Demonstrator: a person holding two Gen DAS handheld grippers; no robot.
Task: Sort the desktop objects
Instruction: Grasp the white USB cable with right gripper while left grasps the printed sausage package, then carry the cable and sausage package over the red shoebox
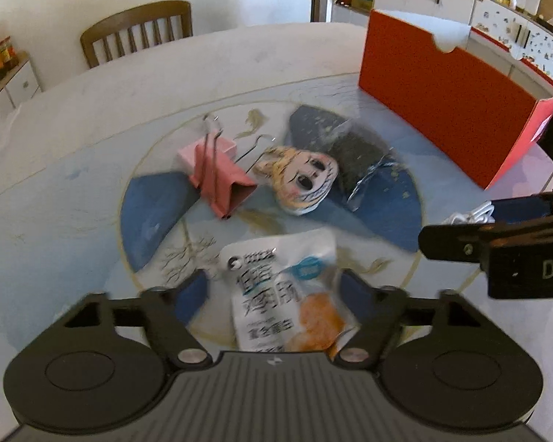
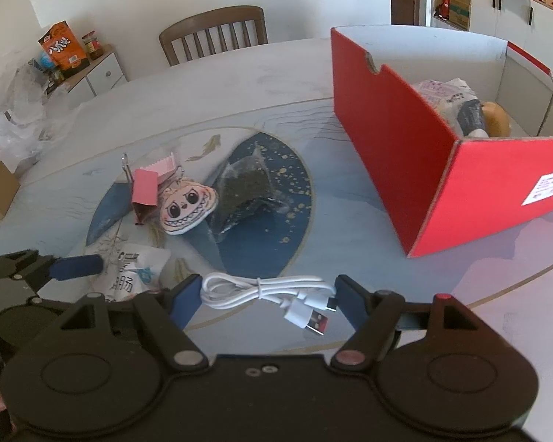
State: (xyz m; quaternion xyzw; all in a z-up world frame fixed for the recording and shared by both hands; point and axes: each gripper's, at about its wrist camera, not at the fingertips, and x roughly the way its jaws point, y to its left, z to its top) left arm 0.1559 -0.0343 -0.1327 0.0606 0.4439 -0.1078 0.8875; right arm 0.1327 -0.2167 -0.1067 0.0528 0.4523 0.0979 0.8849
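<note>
My left gripper (image 1: 274, 287) is open, its blue pads on either side of a white snack packet (image 1: 276, 294) lying on the table; the packet also shows in the right wrist view (image 2: 134, 272). My right gripper (image 2: 265, 291) is open around a coiled white USB cable (image 2: 265, 293). A pink binder clip (image 1: 217, 171), a cartoon-face charm (image 1: 300, 178) and a clear bag of dark contents (image 2: 247, 184) lie at the table's middle. A red cardboard box (image 2: 424, 154) stands at the right, with packets inside.
The round table (image 1: 92, 103) has a blue painted centre. A wooden chair (image 2: 214, 33) stands behind it. A side cabinet with snack boxes (image 2: 64, 49) and crumpled plastic wrap (image 2: 14, 110) are at the left. White cupboards (image 2: 516, 11) stand behind the box.
</note>
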